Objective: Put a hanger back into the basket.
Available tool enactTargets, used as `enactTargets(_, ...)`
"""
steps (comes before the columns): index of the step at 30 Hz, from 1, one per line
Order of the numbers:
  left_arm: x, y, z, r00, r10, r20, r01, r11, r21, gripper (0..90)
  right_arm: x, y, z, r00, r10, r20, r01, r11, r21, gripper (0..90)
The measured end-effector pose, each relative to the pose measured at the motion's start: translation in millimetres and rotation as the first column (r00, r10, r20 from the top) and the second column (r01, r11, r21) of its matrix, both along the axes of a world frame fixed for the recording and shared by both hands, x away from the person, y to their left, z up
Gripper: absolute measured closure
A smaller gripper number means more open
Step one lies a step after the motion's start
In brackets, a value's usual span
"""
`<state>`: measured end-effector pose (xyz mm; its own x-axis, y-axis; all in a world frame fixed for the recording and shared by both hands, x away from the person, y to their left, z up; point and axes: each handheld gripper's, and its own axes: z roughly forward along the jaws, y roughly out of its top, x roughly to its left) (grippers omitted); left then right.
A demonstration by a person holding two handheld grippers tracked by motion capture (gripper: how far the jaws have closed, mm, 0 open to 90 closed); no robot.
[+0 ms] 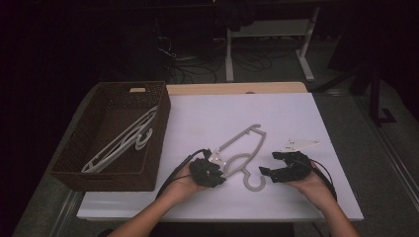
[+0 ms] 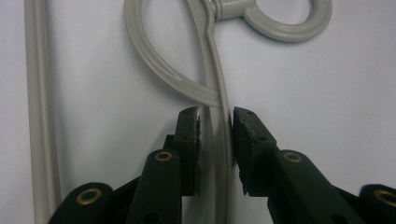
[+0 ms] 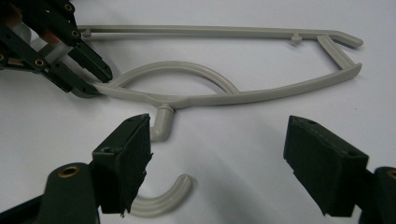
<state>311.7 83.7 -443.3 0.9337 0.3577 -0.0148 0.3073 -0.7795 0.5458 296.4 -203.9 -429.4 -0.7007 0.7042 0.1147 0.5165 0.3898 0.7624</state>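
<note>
A grey plastic hanger (image 1: 247, 143) lies flat on the white table top (image 1: 296, 113), its hook toward the person. My left gripper (image 1: 221, 173) is at the hanger's near arm. In the left gripper view that thin bar (image 2: 220, 154) runs between the jaws of the left gripper (image 2: 216, 114); one pad touches it and a narrow gap shows at the other. My right gripper (image 1: 268, 164) stands wide open just right of the hook (image 1: 254, 182). In the right gripper view the hook (image 3: 161, 200) lies by one jaw of the right gripper (image 3: 219, 126), and the left gripper (image 3: 93, 79) is at the bar's end.
A dark woven basket (image 1: 158, 128) sits at the table's left and holds several pale hangers (image 1: 126, 140). Bare white table extends behind and to the right of the hanger. Beyond the far edge are desk legs and cables on the floor.
</note>
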Motion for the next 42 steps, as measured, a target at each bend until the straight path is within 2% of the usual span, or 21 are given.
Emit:
enactTargets(2,0.5,-1.1,0.9,1.0000,-0.006,-0.002,0.006,0.9999,0.014,72.9,-0.2,0.1,-0.1,1.0000,0.001,0.000,-0.001,1.000,0.000,22.5)
enactTargets(4,4.4,-6.5,3.8,0.9995,-0.022,-0.025,0.023,0.9981,0.057,73.1,-0.1,-0.2,-0.2,1.0000,0.001,0.000,-0.001,1.000,0.000,22.6)
enactTargets(6,5.9,-8.5,4.7,0.9991,-0.027,-0.033,0.029,0.9970,0.072,73.5,0.1,-0.3,-0.5,1.0000,-0.001,-0.003,0.001,1.000,-0.001,22.6)
enactTargets(10,6.6,-9.3,4.6,0.9988,-0.028,-0.039,0.031,0.9967,0.074,76.1,-0.2,0.1,-0.5,1.0000,-0.001,-0.004,0.001,1.000,-0.002,22.6)
enactTargets(14,11.3,-13.7,7.0,0.9974,-0.026,-0.067,0.033,0.9929,0.114,80.3,-0.1,1.7,-1.6,1.0000,0.002,-0.009,-0.002,1.000,-0.009,22.6)
enactTargets(21,15.3,-14.0,7.8,0.9951,-0.001,-0.099,0.012,0.9935,0.113,82.5,0.3,3.6,-1.9,1.0000,0.006,-0.007,-0.006,1.000,-0.012,22.8)
enactTargets(30,21.4,-5.5,12.6,0.9934,0.026,-0.112,-0.019,0.9979,0.063,82.7,0.0,-6.6,4.3,0.9993,-0.032,0.021,0.032,0.999,0.026,22.9)
enactTargets(32,25.2,2.6,22.6,0.9924,0.051,-0.112,-0.051,0.9987,0.007,82.7,-0.3,-12.7,8.0,0.9978,-0.055,0.036,0.053,0.997,0.054,22.9)
enactTargets(36,28.2,12.2,39.3,0.9924,0.066,-0.103,-0.072,0.9962,-0.049,82.7,0.0,-19.3,11.6,0.9953,-0.082,0.050,0.078,0.994,0.081,22.9)
enactTargets(38,28.9,14.5,44.0,0.9920,0.069,-0.105,-0.076,0.9951,-0.063,82.7,0.3,-20.7,11.9,0.9948,-0.088,0.052,0.083,0.993,0.082,22.9)
enactTargets(40,32.4,20.4,62.3,0.9924,0.078,-0.096,-0.088,0.9908,-0.103,82.7,0.4,-22.2,11.8,0.9944,-0.091,0.053,0.086,0.993,0.084,22.9)
enactTargets(42,34.9,23.8,77.9,0.9928,0.084,-0.084,-0.095,0.9879,-0.123,82.6,0.7,-22.3,11.8,0.9945,-0.089,0.056,0.084,0.993,0.088,22.4)
